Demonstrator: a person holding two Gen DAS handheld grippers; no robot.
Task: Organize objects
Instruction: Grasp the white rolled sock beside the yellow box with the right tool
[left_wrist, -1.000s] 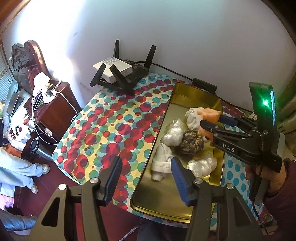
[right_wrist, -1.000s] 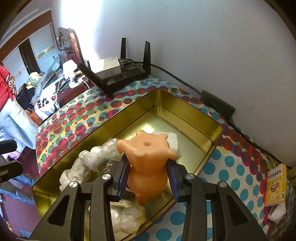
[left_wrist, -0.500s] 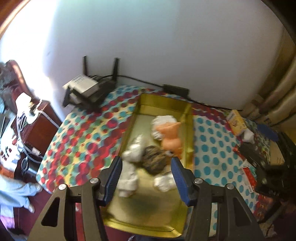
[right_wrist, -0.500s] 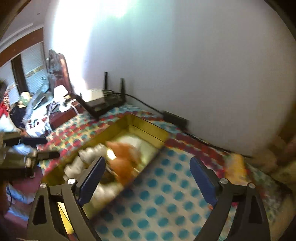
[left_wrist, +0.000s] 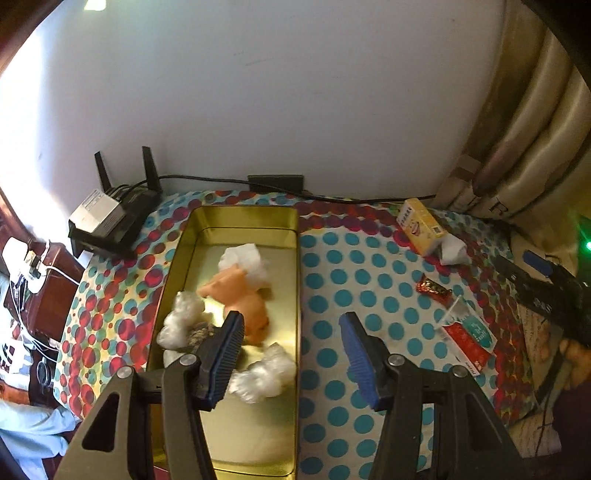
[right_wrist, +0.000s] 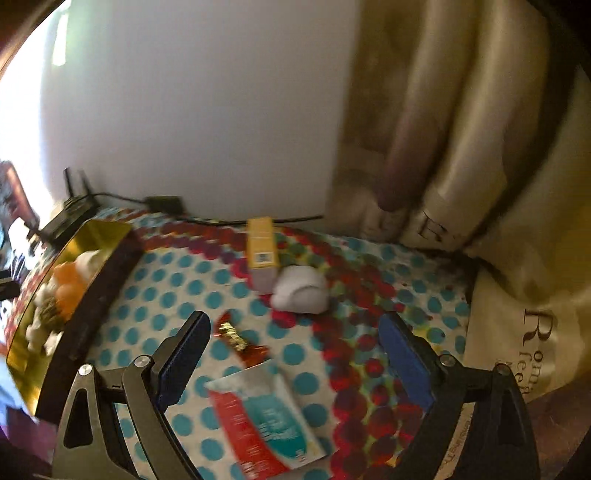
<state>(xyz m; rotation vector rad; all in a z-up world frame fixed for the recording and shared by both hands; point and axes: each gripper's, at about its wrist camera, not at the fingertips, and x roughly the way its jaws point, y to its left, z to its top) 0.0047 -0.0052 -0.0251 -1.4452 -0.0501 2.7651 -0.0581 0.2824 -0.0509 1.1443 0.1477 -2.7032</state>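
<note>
Sitting in the gold tray: orange pig-ish toy, lying on its side about mid-tray, touching a white cloth wad behind it.
Tray neighbours: crinkly white bundles near the front and left, plus a brownish knit ball half hidden behind the left finger.
Right gripper: jaws just been opening, now spread wide, released, nothing pinched between the pads; hovering over the dotted tablecloth, well off to the right of the tray.
Under the right gripper: red-and-gold candy wrapper and a red-and-teal packet, flat on the cloth, overlapping at one corner, not gripped.
Further back: yellow box lying flat, with a white rolled wad right up against its near end.
Left gripper: partly spread, empty, hanging above the tray's right wall.
Back-left corner: black router with antennas up, against the wall.
Right side: beige curtain, pretty blurry.
</note>
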